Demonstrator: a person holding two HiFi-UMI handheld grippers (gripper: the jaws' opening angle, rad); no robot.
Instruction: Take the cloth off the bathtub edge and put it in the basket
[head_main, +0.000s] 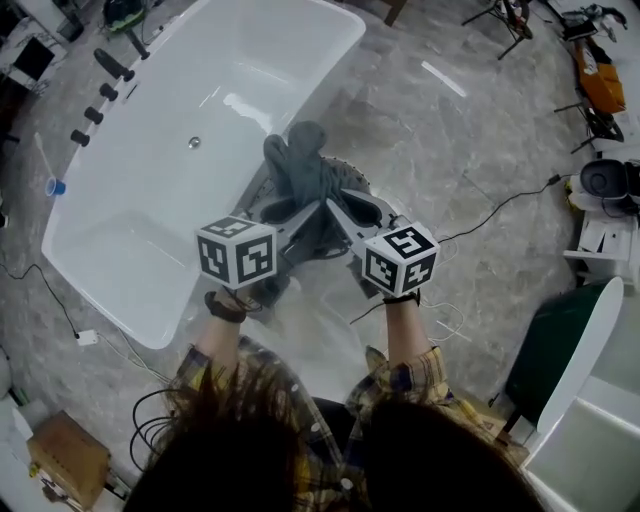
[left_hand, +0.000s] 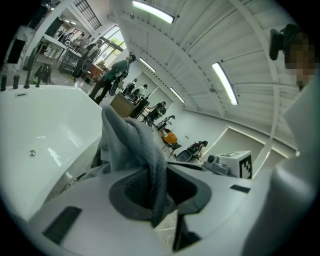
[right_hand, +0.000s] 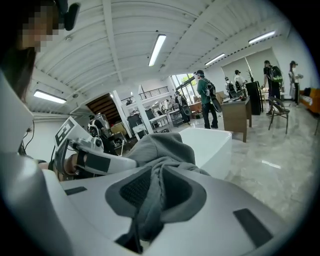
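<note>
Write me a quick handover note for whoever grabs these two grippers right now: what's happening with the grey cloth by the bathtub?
Left gripper: shut on the grey cloth.
Right gripper: shut on the same cloth, close beside the left one.
Cloth: bunched up between both grippers, next to the bathtub rim; whether a fold touches the rim I cannot tell.
Basket: what looks like its rim shows just beyond the grippers, beside the tub.
Done: cloth gripped.
Left: carry it over the basket, open both grippers.
</note>
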